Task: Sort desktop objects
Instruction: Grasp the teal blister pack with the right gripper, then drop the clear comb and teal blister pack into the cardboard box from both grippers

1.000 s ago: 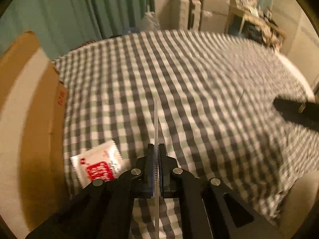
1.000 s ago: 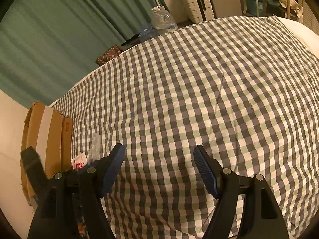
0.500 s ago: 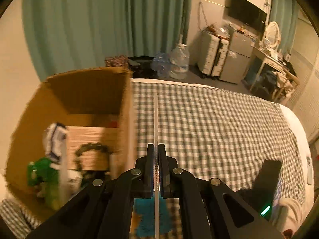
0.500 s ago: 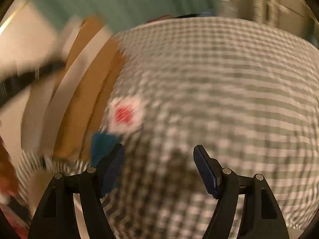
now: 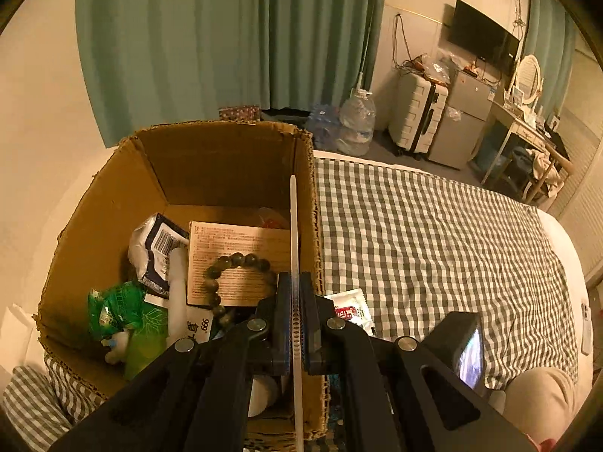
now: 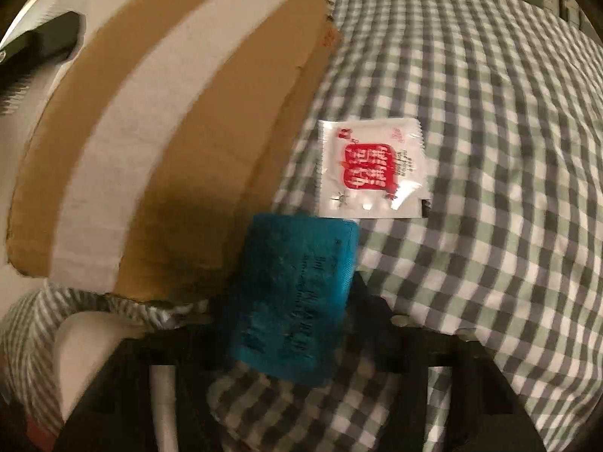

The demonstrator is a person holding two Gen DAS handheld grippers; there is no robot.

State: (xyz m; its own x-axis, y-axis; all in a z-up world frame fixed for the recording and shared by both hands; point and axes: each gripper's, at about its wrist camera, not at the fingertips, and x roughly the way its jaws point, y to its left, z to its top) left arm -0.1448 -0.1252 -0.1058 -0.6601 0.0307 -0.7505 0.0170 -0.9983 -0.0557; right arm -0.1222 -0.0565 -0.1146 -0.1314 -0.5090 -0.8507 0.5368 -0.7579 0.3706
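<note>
An open cardboard box (image 5: 226,158) is seen at the left edge of the checked bedspread (image 5: 433,233). Inside it are held a dark bead bracelet (image 5: 235,263) lying on a printed tan carton (image 5: 233,241), a white-and-navy barcoded pouch (image 5: 158,241), a green packet (image 5: 117,309) and a white tube (image 5: 177,293). The left gripper (image 5: 296,324) is clenched on a thin white strip (image 5: 294,226), which is held edge-on above the box. Just right of the box, a white sachet with a red label (image 6: 371,167) is laid on the bedspread. A blue packet (image 6: 294,297) is found between the closing jaws of the right gripper (image 6: 301,324); whether it is pressed cannot be told through the blur.
</note>
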